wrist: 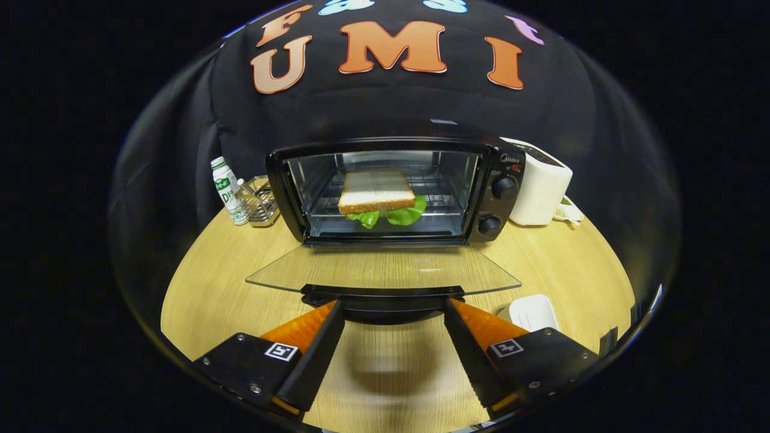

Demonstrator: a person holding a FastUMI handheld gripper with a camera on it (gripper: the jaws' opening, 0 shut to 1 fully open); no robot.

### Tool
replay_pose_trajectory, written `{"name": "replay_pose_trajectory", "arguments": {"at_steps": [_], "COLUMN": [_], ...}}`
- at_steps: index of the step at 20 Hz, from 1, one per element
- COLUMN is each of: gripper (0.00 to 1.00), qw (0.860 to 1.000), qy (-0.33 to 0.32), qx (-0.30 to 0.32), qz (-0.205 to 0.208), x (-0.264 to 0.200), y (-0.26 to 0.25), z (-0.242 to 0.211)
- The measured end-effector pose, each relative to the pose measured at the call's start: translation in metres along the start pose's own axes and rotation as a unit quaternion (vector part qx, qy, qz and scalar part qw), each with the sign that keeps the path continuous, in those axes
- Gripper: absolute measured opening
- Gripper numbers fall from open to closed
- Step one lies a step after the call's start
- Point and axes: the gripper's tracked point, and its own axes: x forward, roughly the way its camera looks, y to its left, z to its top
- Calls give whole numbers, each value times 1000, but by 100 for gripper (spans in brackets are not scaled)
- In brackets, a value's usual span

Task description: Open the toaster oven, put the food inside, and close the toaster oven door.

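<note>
With sandwich (378, 198) resting on toaster oven (394, 186) rack at twelve o'clock, gripper (394, 313) spread empty either side of lowered door handle (382, 296); likely to slip off and drop the glass door (382, 267) if lifted off-centre.

A black toaster oven (397, 189) is seen at the centre of the frame on a wooden table, its glass door (382, 269) lying folded down flat toward the viewer. A sandwich (378, 198) of white bread with green lettuce is resting on the wire rack inside. The gripper (394, 310) fingers are spread wide at the door's black handle (382, 296), at lower centre.
</note>
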Motion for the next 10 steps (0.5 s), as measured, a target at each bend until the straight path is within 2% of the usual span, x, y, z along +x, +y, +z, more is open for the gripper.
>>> {"name": "replay_pose_trajectory", "arguments": {"at_steps": [10], "gripper": [100], "qw": [999], "qy": [-43], "qx": [19], "qz": [10], "x": [-3], "y": [2], "z": [65]}}
